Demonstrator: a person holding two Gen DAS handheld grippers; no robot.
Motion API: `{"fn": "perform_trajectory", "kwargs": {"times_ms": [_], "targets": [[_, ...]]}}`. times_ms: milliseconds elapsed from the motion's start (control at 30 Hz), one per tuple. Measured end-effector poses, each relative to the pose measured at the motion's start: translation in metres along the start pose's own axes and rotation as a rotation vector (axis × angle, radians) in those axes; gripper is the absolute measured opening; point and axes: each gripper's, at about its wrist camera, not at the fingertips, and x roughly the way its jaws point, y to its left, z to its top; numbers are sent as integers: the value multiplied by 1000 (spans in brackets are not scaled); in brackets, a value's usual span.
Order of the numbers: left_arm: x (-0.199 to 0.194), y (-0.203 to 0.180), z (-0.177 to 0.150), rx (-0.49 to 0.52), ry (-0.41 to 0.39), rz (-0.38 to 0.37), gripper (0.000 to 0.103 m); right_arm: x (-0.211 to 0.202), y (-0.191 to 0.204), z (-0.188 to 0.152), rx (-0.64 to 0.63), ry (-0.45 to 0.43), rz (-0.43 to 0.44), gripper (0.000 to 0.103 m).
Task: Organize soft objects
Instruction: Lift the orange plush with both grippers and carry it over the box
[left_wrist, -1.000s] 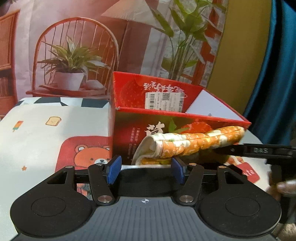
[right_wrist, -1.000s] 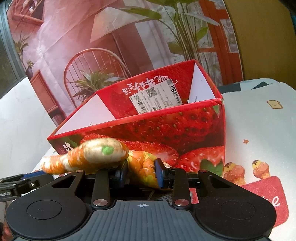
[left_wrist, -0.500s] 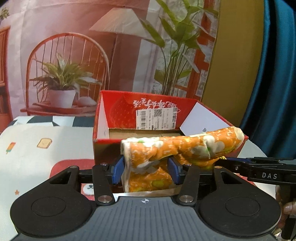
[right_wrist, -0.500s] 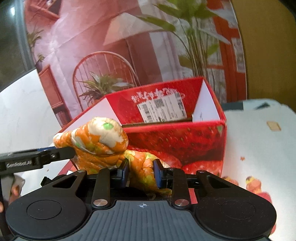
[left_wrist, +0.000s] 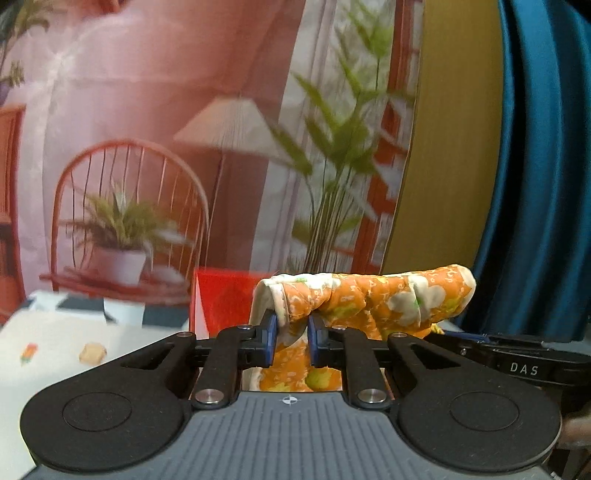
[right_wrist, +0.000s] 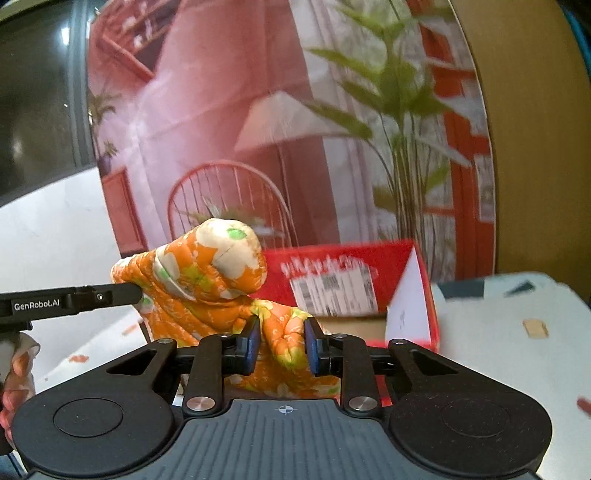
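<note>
A rolled orange floral cloth hangs in the air between both grippers, above the near side of the red strawberry box. My left gripper is closing its jaws, with its blue pads pressing on the cloth's left end. In the right wrist view my right gripper is shut on the cloth's other end. The box stands open behind the cloth, with a white label on its inner back wall. Each gripper's black arm shows at the edge of the other's view.
A printed tablecloth with cartoon patterns covers the table. Behind stands a backdrop picturing a chair, a lamp and plants. A blue curtain hangs at the far right. A person's hand holds the left gripper's handle.
Both grippers have risen with the cloth, from in front of the box to above its rim. The left gripper's jaws, wide apart a second ago, have closed onto the cloth's left end.
</note>
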Motion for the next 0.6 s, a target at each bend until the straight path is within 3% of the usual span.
{"fn": "perform_trajectory", "kwargs": {"times_ms": [133, 267, 333, 400, 500, 600], "targets": [[-5, -7, 25, 18, -84, -1, 18, -6, 1, 25, 2, -67, 28, 23], [6, -11, 46, 36, -112, 11, 18, -2, 1, 51, -18, -120, 36, 23], [20, -8, 52, 22, -79, 20, 18, 6, 1, 62, -31, -129, 31, 23], [40, 0, 54, -22, 4, 31, 18, 19, -2, 69, -47, -117, 18, 23], [64, 1, 46, -29, 94, 53, 18, 46, -7, 69, -35, -27, 2, 23], [84, 1, 36, -42, 167, 30, 18, 67, -14, 60, -7, 64, -5, 23]]}}
